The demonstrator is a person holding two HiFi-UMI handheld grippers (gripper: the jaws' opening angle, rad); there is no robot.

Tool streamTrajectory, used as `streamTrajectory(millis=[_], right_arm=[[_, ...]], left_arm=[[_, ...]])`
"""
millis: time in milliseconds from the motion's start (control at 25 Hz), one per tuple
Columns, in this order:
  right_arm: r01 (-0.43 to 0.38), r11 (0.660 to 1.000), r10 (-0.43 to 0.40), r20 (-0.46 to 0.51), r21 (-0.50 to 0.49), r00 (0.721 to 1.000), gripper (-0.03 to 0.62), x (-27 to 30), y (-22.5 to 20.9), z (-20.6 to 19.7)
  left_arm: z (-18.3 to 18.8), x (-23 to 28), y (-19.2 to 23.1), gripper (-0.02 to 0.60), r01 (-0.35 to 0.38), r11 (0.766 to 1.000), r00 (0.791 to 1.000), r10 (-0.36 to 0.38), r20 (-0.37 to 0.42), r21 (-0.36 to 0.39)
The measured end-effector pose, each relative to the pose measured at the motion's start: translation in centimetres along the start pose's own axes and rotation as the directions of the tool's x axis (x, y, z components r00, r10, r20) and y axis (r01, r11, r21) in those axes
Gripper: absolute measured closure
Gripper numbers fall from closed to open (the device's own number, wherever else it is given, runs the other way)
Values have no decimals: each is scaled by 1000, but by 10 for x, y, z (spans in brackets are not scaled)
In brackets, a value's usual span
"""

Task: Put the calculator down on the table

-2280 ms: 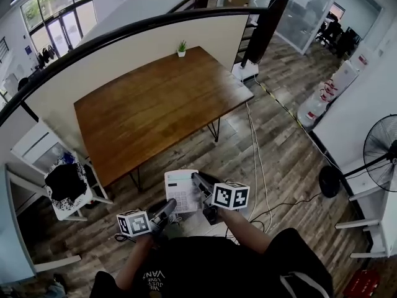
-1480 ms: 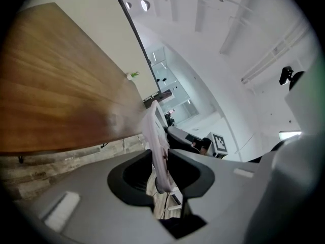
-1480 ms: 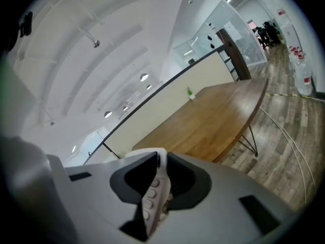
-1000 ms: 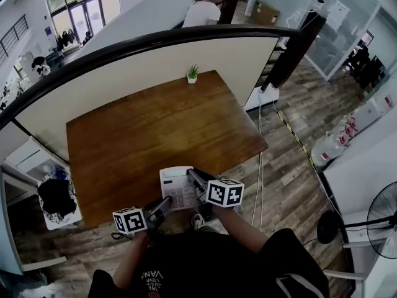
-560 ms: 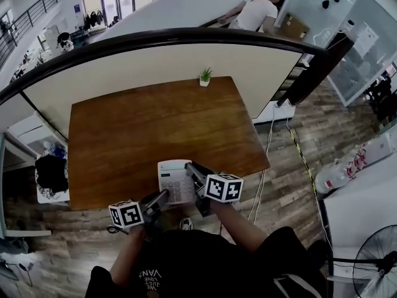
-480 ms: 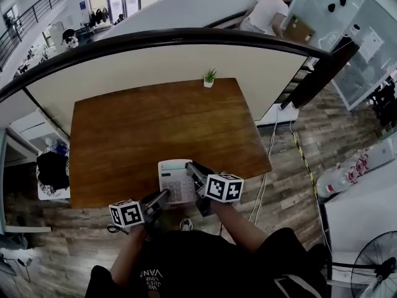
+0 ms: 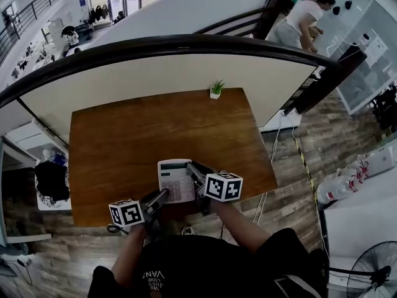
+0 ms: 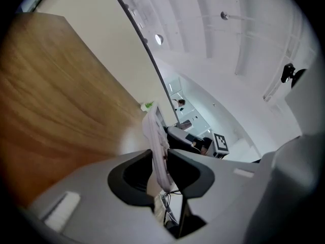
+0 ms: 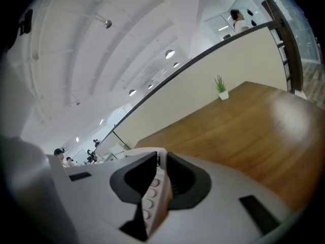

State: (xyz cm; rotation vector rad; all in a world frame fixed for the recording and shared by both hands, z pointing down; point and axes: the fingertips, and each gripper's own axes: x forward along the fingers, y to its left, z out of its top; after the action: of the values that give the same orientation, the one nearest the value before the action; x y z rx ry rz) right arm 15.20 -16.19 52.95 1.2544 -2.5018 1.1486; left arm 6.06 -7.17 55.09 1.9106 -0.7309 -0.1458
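Observation:
A white calculator [image 7: 174,179] hangs level above the near edge of the brown wooden table [image 7: 118,144]. My left gripper [image 7: 163,197] is shut on its near left edge; in the left gripper view the calculator [image 8: 157,141] shows edge-on between the jaws of the left gripper [image 8: 160,173]. My right gripper [image 7: 193,172] is shut on the right edge; the right gripper view shows the keyed calculator [image 9: 152,197] pinched by the right gripper [image 9: 158,183] over the table [image 9: 238,131].
A small potted plant [image 7: 216,89] stands at the table's far edge against a cream partition [image 7: 186,70]. A white side cart with a dark bag [image 7: 48,180] is left of the table. Cables [image 7: 273,160] trail on the wood floor at the right. A person [image 7: 304,18] stands far behind.
Both grippers have carried the calculator forward from over the floor to above the table's near edge. The table now reaches under the calculator and the right gripper.

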Motion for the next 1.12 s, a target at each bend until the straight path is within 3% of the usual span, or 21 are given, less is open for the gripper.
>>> streamTrajectory(millis=[600,840,1120], right_arm=[[34,999,-34,-5,1,999,536,132,-30,77],[44,999,-44,-8,-25,999,536,183,-42,101],[55,998,-54,12,-20,998,536,234,-65,119]], left_arm=[[129,46,76,483,-8,1000,1000,8,9,12],[169,63,108,483,-17,1000,999,17,33,8],[207,86,146,483,-69,996,998,69,9,50]])
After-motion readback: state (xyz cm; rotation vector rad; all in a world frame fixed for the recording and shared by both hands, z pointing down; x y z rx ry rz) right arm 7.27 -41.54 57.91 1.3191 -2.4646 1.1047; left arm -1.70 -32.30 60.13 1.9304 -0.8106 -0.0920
